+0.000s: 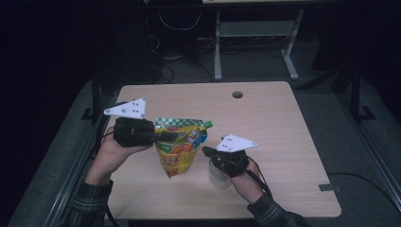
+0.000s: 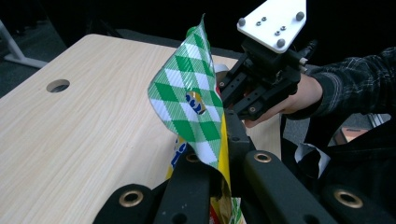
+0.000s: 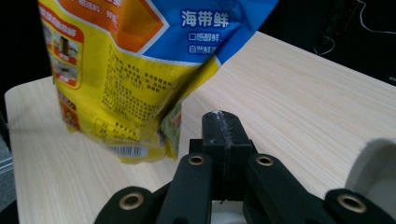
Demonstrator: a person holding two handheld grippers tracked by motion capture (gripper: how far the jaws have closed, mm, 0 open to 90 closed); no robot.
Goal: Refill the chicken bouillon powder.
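Note:
A yellow stand-up pouch (image 1: pixel 178 150) with a green-and-white chequered top (image 2: pixel 187 100) and a green cap (image 1: pixel 207 124) hangs above the wooden table (image 1: pixel 265 123). My left gripper (image 1: pixel 168 136) comes in from the left and is shut on the pouch's top edge (image 2: pixel 219 156). Just right of the pouch, my right gripper (image 1: pixel 206 151) points at it with its jaws shut and nothing between them. In the right gripper view the closed jaws (image 3: pixel 222 128) sit below and right of the pouch's printed back (image 3: pixel 135 79). The left gripper view shows the right gripper (image 2: pixel 233 88) behind the pouch.
A white container (image 1: pixel 218 178) stands on the table under the right hand, and its rim (image 3: pixel 376 172) edges into the right gripper view. A cable hole (image 1: pixel 237 94) lies near the table's far edge. Desk legs and cables stand on the dark floor beyond.

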